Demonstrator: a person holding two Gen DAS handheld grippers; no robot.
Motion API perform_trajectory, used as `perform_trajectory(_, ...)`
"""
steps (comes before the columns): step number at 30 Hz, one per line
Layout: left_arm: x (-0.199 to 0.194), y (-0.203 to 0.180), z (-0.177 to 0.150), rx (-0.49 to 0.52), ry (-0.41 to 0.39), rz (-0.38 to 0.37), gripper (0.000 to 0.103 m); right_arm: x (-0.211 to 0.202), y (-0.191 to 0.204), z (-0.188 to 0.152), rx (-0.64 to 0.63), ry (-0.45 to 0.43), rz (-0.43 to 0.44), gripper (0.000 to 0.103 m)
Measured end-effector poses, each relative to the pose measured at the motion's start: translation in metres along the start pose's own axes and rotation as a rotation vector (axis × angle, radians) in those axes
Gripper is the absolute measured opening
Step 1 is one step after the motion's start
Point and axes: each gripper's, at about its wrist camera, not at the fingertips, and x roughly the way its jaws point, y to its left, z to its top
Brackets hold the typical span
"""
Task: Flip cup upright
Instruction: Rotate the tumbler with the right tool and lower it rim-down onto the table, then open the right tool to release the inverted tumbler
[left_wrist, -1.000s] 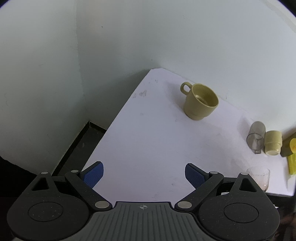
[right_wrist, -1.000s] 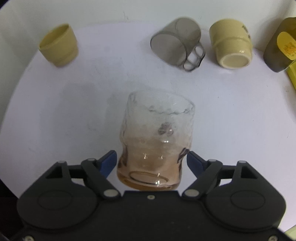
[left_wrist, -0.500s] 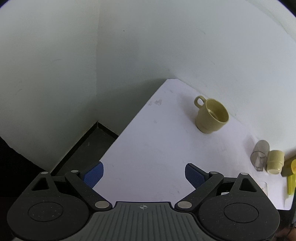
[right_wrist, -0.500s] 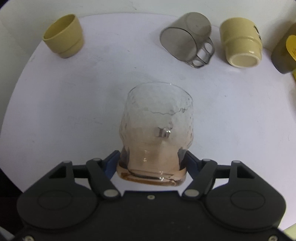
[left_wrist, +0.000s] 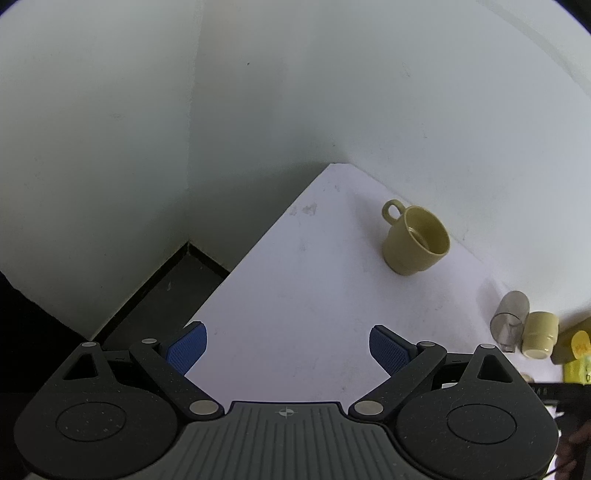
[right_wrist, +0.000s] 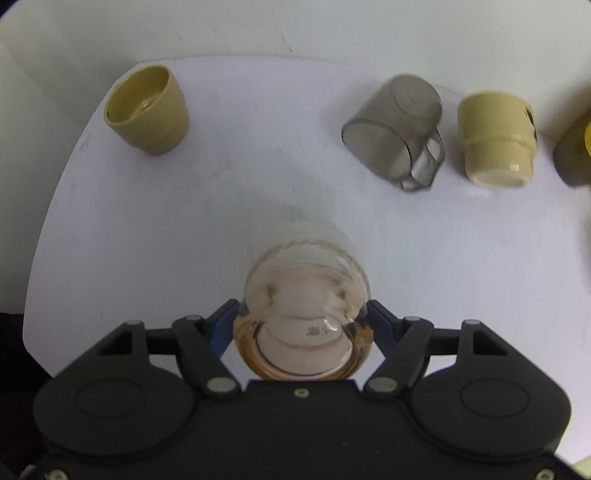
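Note:
My right gripper (right_wrist: 301, 317) is shut on a clear amber dimpled glass (right_wrist: 303, 314). The glass is tipped so its thick base faces the camera and its mouth points away, above the white table (right_wrist: 184, 240). My left gripper (left_wrist: 288, 347) is open and empty, held over the table's left part. A smoky grey cup (right_wrist: 399, 129) lies on its side at the back right, and a cream cup (right_wrist: 495, 140) lies beside it; both show in the left wrist view, grey (left_wrist: 509, 314) and cream (left_wrist: 537, 334).
An olive mug stands upright at the back left (right_wrist: 147, 110), also in the left wrist view (left_wrist: 415, 240). A dark olive object with a yellow label (right_wrist: 576, 147) sits at the far right. White walls border the table; its left edge drops to a dark floor (left_wrist: 155, 295).
The right gripper closed on the glass, lifted it and tipped it so the base now faces the camera. The left gripper stayed open while its view shifted a little.

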Motion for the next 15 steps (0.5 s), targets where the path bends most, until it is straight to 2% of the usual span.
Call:
perform_trajectory(6, 0.011, 0.006, -0.004, -0.021, 0.053, 0.014, 0.095, 0.016, -0.003, 0.021, 0.045, 0.034, -0.006, 0.071)
perform_trajectory(8, 0.008, 0.007, -0.001, -0.029, 0.041, 0.01, 0.095, 0.006, -0.001, 0.024, 0.032, 0.011, -0.014, 0.071)
perform_trajectory(10, 0.005, 0.009, 0.004, -0.031, 0.014, 0.011, 0.095, -0.016, 0.001, 0.027, -0.007, -0.068, -0.002, 0.071)
perform_trajectory(15, 0.012, 0.006, 0.008, -0.023, 0.018, 0.004, 0.095, -0.037, 0.004, 0.021, -0.013, -0.122, -0.018, 0.076)
